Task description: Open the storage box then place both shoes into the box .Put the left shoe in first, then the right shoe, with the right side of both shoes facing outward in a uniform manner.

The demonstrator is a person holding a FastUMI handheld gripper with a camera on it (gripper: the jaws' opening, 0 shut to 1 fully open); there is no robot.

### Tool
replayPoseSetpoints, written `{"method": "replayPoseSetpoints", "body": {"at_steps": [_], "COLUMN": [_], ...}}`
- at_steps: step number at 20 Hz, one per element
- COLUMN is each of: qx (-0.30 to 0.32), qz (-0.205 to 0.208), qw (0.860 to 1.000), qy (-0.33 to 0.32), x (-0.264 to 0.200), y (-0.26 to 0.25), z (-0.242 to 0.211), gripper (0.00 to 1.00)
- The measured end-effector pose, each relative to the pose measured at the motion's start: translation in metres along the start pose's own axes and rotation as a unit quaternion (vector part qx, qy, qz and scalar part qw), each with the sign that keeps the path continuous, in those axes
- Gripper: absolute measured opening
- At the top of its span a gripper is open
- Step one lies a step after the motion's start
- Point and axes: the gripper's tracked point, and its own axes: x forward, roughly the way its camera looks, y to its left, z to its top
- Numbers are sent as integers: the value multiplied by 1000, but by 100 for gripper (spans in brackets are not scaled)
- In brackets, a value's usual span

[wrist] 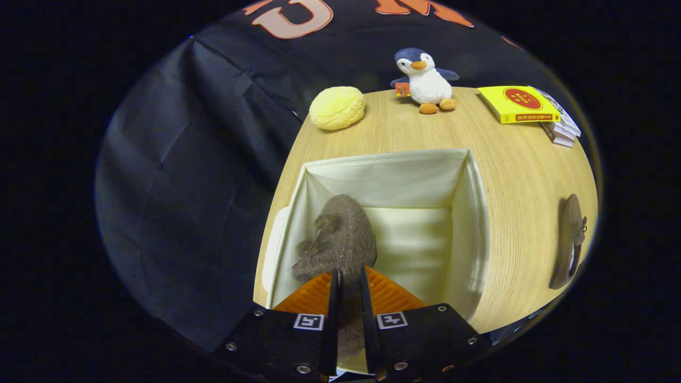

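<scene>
Your gripper (348,279) is clenched on a fuzzy brown shoe (340,239), both fingers pressing its heel, holding it inside the open cream storage box (473,213) toward its nine o'clock wall. The other shoe (569,242) lies on the wooden table (521,175) at three o'clock.

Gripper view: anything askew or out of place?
Nothing damaged or spilled. The claw is shut on a fuzzy brown shoe, held over the left half of the open box. The second shoe still lies on the table to the right, outside the box.
</scene>
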Motion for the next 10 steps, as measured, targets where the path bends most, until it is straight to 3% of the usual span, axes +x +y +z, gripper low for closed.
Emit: {"method": "replayPoseSetpoints", "body": {"at_steps": [4, 10], "qx": [-17, -53], "qz": [40, 26], "qw": [999, 994], "qy": [-33, -89], "x": [-23, -78], "y": [2, -58], "z": [11, 23], "gripper": [38, 73]}}
